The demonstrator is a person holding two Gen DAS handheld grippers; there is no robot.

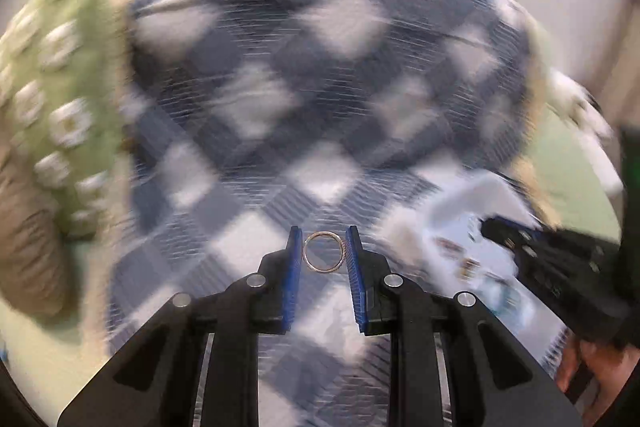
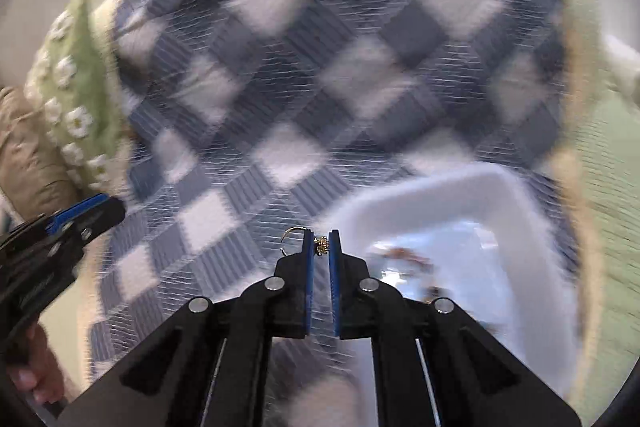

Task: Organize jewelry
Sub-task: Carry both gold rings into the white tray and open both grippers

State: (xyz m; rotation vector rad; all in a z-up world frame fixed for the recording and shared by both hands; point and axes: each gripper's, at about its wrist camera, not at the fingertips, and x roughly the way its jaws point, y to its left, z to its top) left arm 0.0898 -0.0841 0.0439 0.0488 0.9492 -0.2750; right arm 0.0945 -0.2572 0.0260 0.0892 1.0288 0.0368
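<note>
My left gripper point(image 1: 323, 251) is shut on a thin silver ring point(image 1: 323, 251), held upright between its blue pads above the checked blanket. My right gripper point(image 2: 321, 245) is shut on a small gold ornamented ring point(image 2: 320, 246); its band pokes out to the left of the pads. A white tray point(image 2: 420, 195) with several small jewelry pieces lies just right of the right gripper. In the left wrist view the tray point(image 1: 472, 195) is at the right, and the right gripper point(image 1: 520, 239) hovers over it. Both views are motion-blurred.
A blue and white checked blanket point(image 1: 320, 67) covers the surface. A green pillow with white flowers point(image 1: 60, 87) lies at the left, with beige fabric point(image 1: 28, 247) below it. The left gripper point(image 2: 80, 215) shows at the left edge of the right wrist view.
</note>
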